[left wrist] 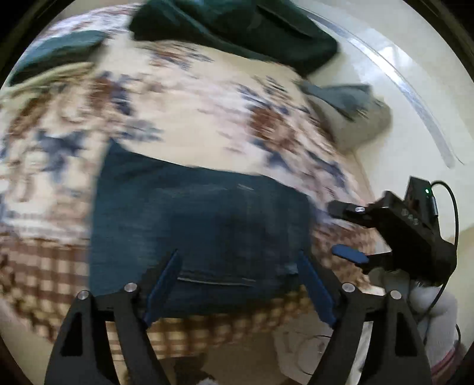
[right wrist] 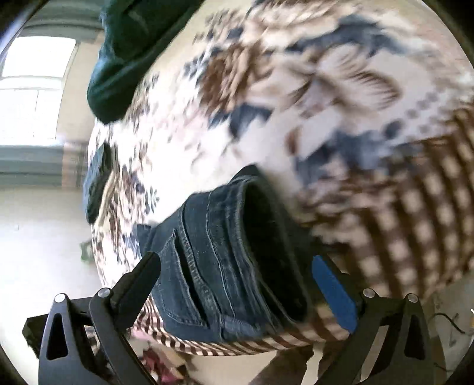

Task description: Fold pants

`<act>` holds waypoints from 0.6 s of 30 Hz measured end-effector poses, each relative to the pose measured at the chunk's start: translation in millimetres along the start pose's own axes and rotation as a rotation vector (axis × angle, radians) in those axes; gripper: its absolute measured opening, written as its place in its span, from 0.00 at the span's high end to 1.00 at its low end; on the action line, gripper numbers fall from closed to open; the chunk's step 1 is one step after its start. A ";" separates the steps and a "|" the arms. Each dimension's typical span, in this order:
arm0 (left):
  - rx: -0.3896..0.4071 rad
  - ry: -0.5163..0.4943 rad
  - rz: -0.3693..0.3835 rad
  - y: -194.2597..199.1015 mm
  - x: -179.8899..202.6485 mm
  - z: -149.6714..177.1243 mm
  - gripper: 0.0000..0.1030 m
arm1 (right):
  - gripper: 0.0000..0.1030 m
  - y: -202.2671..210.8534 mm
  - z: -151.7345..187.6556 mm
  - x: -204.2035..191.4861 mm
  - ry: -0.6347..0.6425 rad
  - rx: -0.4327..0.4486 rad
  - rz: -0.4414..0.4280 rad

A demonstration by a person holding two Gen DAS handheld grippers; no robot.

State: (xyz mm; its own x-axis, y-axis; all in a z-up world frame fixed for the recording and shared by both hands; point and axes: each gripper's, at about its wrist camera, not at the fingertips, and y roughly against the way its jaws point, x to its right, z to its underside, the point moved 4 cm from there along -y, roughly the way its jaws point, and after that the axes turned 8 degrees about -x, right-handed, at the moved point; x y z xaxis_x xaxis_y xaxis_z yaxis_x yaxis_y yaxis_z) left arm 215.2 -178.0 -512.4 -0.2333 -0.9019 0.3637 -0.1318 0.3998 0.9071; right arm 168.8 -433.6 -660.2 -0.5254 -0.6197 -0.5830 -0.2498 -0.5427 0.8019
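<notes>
Both views motion-blurred. Folded jeans (left wrist: 198,234) lie as a compact block on the patterned bedspread (left wrist: 207,118), directly ahead of the left claw (left wrist: 240,284); open bedspread beyond and to its left, bed edge close beneath the claw. Left claw spread wide, fingers over the near edge of the jeans; contact cannot be told. Right claw (right wrist: 237,281) also spread wide, its fingers flanking the stacked fold edges of the jeans (right wrist: 225,260), not pinching. In the left view it (left wrist: 349,234) sits just right of the jeans. Dark green garment (left wrist: 237,26) at the far side. Pale wall and window (right wrist: 32,88) left of the right claw.
</notes>
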 end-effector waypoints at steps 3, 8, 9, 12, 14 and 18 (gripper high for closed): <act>0.035 0.083 -0.086 12.1 -46.4 -11.4 0.22 | 0.07 -40.9 -3.8 -1.2 0.005 -0.099 0.097; 0.023 0.208 -0.191 6.8 -113.8 -25.7 0.22 | 0.88 -29.4 5.5 -40.6 0.171 0.013 0.246; 0.025 0.218 -0.196 4.2 -120.2 -29.7 0.22 | 0.89 -21.6 7.6 -48.5 0.196 0.030 0.253; 0.020 0.240 -0.193 -5.0 -134.9 -42.3 0.22 | 0.89 1.0 5.6 -50.2 0.201 0.031 0.238; 0.013 0.270 -0.172 -11.4 -139.7 -52.2 0.22 | 0.89 16.4 -2.6 -39.4 0.184 0.042 0.262; -0.018 0.354 -0.051 -31.1 -141.2 -73.5 0.22 | 0.89 35.7 -22.4 -2.0 0.130 0.043 0.290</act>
State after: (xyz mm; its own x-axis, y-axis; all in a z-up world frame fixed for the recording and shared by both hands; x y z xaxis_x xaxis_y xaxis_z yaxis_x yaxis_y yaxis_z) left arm 323.0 -75.1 -576.4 0.1216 -0.9227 0.3658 -0.1169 0.3526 0.9284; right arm 179.2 -464.5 -633.3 -0.4725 -0.8136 -0.3388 -0.1401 -0.3102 0.9403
